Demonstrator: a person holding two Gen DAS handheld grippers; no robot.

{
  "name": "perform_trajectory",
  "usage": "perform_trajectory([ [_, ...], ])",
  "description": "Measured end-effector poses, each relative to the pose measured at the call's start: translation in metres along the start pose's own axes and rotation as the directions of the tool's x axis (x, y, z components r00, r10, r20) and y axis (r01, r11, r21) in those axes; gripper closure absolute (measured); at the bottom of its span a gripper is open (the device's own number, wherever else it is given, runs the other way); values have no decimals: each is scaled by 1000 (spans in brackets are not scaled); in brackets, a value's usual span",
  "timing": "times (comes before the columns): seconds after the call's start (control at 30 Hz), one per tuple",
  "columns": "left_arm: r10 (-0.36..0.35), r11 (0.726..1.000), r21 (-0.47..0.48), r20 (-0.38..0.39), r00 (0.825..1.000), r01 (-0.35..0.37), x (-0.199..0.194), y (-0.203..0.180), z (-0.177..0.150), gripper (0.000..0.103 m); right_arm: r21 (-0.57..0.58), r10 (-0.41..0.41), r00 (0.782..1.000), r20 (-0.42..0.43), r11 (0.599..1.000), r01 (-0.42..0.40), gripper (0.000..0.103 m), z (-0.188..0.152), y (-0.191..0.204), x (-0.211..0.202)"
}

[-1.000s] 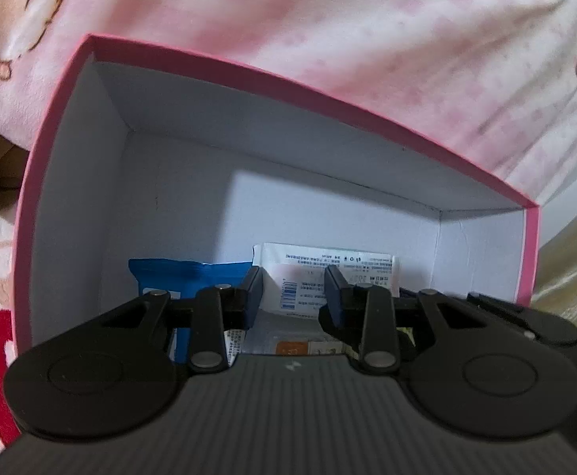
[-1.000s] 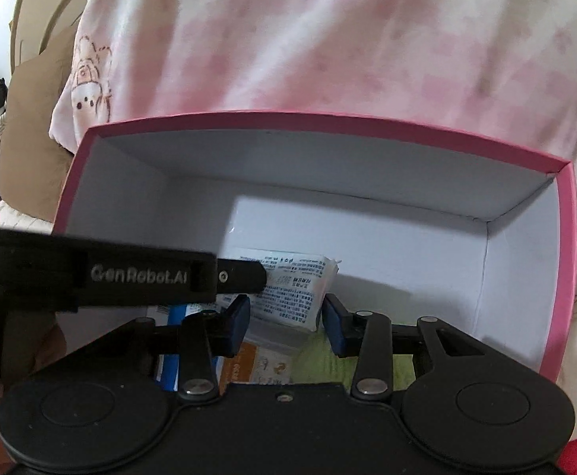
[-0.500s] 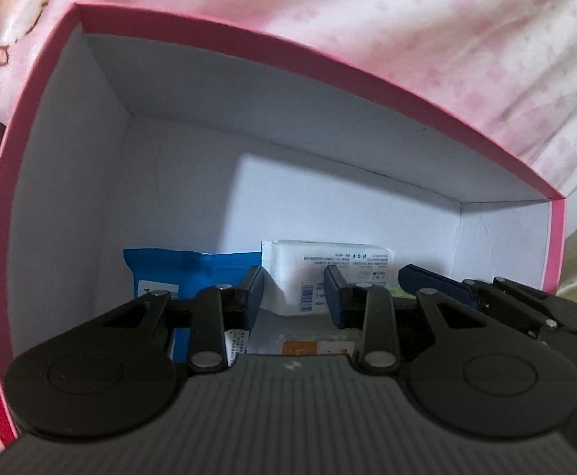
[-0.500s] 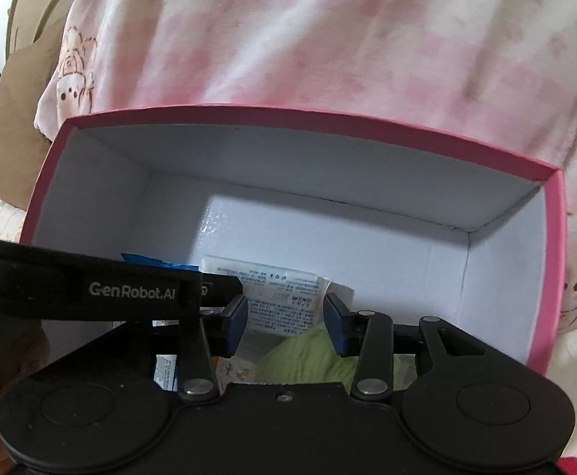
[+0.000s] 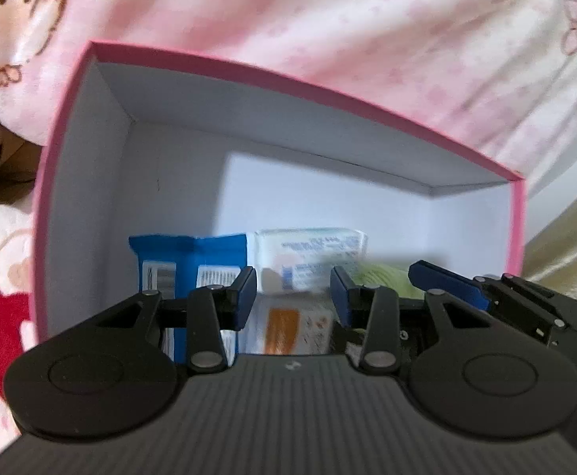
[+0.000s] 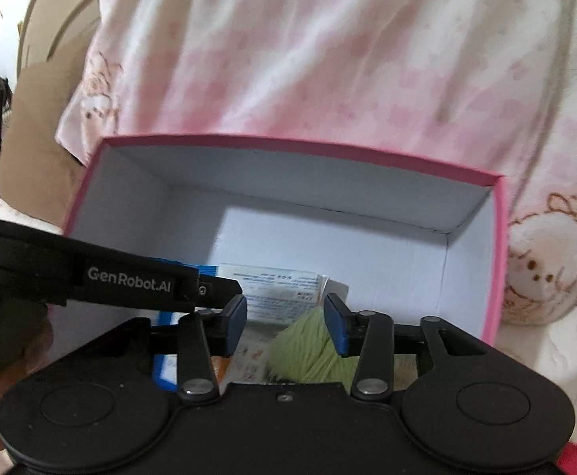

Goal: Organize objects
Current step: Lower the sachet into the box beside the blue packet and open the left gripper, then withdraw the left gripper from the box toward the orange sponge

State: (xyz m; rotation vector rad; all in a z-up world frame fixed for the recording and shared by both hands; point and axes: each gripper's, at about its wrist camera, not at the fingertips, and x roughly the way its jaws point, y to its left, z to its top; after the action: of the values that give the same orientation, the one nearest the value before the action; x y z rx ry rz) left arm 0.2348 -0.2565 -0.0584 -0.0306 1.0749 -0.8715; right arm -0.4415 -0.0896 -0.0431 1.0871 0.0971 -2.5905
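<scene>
Both jaws are opening with nothing pinched as my left gripper (image 5: 293, 291) and right gripper (image 6: 284, 324) hover above the pink box (image 5: 72, 126), where the blue packet (image 5: 187, 255), white wipes pack (image 5: 312, 247) and green yarn (image 6: 316, 352) lie.

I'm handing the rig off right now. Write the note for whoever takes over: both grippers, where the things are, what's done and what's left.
Left gripper: jaws opening, nothing pinched between them, poised over the near end of the pink box.
Right gripper: jaws opening, nothing gripped; the green yarn lies below them in the box.
In the box: blue packet at left, white wipes pack beside it, an orange-and-white packet in front, green yarn to the right.
Done: these four things are in the box.
Left: the far part of the box is bare; nothing more to pack is in view, so look around before going on.
</scene>
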Motion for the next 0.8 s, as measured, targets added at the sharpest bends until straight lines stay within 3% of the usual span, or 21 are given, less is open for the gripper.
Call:
perform_trajectory([
  [0.13,-10,999,38,-5,1000,10,-32,-11,-14,62,45,22,1000,10,999,-22,47,-4,2,-33],
  [0.27,-25,997,75,-38,999,27,-59,-3,8,62,101,56,998,9,993,-57,45,5,0,-65],
  [0.37,-13,994,104,-42,999,17,-90,0,1,62,113,84,996,13,990,-85,43,7,7,-93],
  [0.6,40,974,224,-6,999,-38,-161,-16,-16,55,55,75,997,-19,996,-74,37,6,29,-151],
  [0.8,50,960,275,17,999,-52,-208,-19,-37,48,-49,145,989,-27,988,-147,30,-7,63,-191],
])
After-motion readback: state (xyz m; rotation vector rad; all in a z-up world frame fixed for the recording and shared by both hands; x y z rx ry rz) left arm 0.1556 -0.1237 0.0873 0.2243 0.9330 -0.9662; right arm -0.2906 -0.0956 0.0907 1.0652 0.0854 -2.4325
